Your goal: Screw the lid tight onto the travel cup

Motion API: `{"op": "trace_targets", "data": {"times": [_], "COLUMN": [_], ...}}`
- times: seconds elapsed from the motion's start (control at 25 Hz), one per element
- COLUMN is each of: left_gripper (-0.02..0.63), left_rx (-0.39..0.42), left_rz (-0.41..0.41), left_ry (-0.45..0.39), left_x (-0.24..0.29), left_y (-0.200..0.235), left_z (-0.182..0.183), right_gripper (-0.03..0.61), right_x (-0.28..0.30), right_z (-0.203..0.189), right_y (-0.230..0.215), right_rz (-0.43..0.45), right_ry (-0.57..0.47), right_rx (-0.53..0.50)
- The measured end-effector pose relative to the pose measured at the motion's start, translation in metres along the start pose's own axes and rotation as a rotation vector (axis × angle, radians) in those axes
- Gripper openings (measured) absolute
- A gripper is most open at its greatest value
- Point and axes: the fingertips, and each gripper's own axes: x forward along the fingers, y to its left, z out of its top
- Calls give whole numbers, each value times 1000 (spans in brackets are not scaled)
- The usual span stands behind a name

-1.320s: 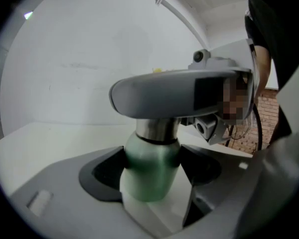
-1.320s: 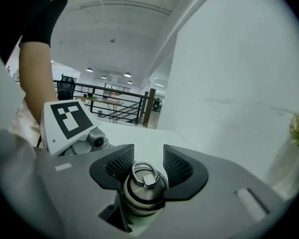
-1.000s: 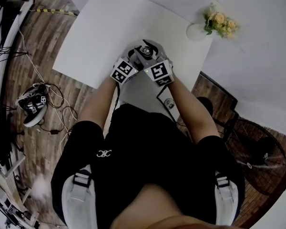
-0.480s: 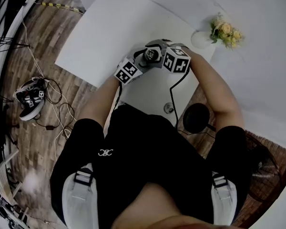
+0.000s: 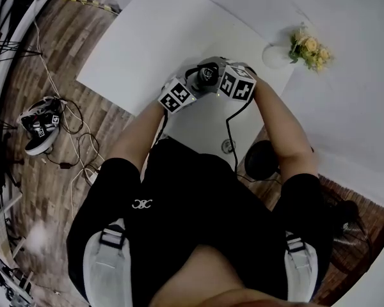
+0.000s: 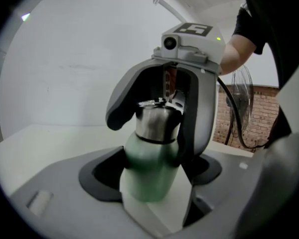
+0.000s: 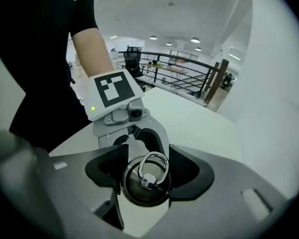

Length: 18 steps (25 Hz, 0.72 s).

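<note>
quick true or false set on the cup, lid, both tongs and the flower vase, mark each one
1. The left tongs hold the green travel cup by its body. True.
2. The right tongs reach the lid from below. False: they come from above and straddle it; they have just been closing, with the lid between them.
3. The lid carries a metal ring on top. True.
4. The flower vase stands between the two tongs. False: it stands apart, near the table corner.
</note>
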Motion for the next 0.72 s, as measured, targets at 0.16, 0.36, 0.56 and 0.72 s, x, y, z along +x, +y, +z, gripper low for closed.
{"op": "trace_targets", "data": {"times": [0.16,0.36,0.56,0.72], "left_gripper": [407,407,405,405], "left_rx": [4,-6,-21,-61], "left_rz": [6,29,41,79], "left_ry": [1,10,19,60], "left_x": [-1,3,6,8], "left_y": [-1,0,1,2], "left_z": [-1,-6,-9,-19], "right_gripper": [258,258,256,258], "right_x": [-5,-18,-19,-22], "right_z": [9,11,7,2], "right_y": [-13,-31,-39,-44], "right_rz": [-179,-397,-511,-574], "right_ry": [-137,-267,-297,-342], "right_rx": [134,311,380,421]}}
